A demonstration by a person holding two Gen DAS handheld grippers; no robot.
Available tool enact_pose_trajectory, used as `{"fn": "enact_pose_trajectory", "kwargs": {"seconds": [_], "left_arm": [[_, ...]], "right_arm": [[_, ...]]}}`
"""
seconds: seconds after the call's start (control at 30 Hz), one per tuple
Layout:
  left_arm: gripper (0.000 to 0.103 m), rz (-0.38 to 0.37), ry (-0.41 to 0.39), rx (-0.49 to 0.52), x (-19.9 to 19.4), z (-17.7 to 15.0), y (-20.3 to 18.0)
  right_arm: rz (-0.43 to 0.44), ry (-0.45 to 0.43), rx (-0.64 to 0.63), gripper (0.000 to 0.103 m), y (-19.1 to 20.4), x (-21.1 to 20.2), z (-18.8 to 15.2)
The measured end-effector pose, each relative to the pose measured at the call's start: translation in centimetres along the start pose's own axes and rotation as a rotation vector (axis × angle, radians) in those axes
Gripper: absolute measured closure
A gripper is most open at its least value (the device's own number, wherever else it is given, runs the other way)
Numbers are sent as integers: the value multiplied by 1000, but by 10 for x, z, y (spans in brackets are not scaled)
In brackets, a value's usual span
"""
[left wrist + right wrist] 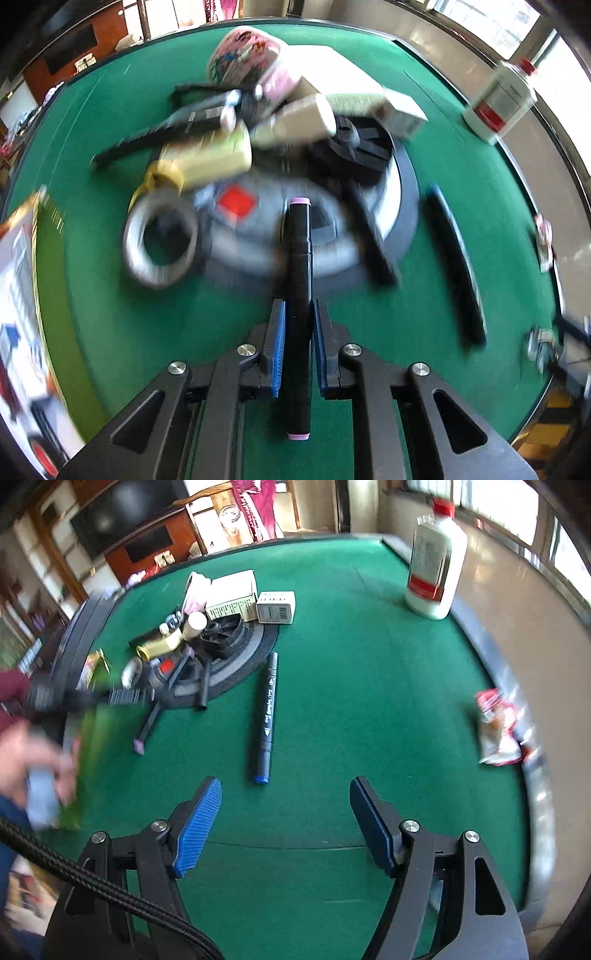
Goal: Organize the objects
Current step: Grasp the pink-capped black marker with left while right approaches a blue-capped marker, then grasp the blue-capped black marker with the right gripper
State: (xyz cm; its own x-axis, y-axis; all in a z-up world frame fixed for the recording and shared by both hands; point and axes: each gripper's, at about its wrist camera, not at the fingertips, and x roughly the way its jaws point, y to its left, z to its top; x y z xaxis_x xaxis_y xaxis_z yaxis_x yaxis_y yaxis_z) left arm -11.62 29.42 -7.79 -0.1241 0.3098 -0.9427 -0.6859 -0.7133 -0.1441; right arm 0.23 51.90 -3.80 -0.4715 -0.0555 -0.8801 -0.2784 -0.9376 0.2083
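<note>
The left gripper [298, 347] grasped a pink-capped marker [299, 280]; the right gripper [286, 801] stood released near a blue marker [266, 716].

green table [369, 664], pink-capped black marker [300, 295], blue-capped marker [266, 716]

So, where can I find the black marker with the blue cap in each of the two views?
Left wrist view: the blue-capped marker lies blurred on the green felt, right of centre.
Right wrist view: the same marker lies at centre, beyond the open right gripper.
Shared landmark: the white bottle with red cap, far right in both.
</note>
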Motion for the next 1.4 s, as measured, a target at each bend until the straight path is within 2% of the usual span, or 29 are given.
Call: {"fn": "enact_pose_trajectory", "kwargs": {"seconds": [0.1,0.23,0.3,0.37,0.43,0.53,0.57,0.6,0.7,0.97,1.3,1.4], "left_arm": [[92,1,-7,-1,-14,-39,-2],[92,5,-24,-22,-33,-57,-4],[91,9,-27,-22,-29,-55,-9],[91,14,-26,-15,-32,-58,-8],[91,22,-29,-10,-24,-53,-16],[91,20,-42,-4,-29,-61,-11],[91,13,-45,-8,-29,-61,-9],[92,7,-45,-6,-30,-62,-8],[92,-28,-37,-32,-34,-66,-2],[92,-87,-58,-68,-44,-59,0],[92,-110,-72,-66,-57,-62,1],[92,-108,-74,-71,-61,-66,5]], "right_arm": [[20,33,23,37,-2,18,12],[31,75,22,37,8,45,29],[13,94,4,44,17,60,38],[-17,108,-22,54,24,73,46],[-66,112,-52,58,30,84,53],[-115,145,-84,86,34,98,51],[-136,139,-116,90,37,97,49],[-142,140,-139,90,39,97,46],[-37,161,-86,91,32,87,33],[95,150,-67,91,40,54,-10],[145,148,-61,91,56,46,-10],[123,174,-88,91,68,56,-11]]}}
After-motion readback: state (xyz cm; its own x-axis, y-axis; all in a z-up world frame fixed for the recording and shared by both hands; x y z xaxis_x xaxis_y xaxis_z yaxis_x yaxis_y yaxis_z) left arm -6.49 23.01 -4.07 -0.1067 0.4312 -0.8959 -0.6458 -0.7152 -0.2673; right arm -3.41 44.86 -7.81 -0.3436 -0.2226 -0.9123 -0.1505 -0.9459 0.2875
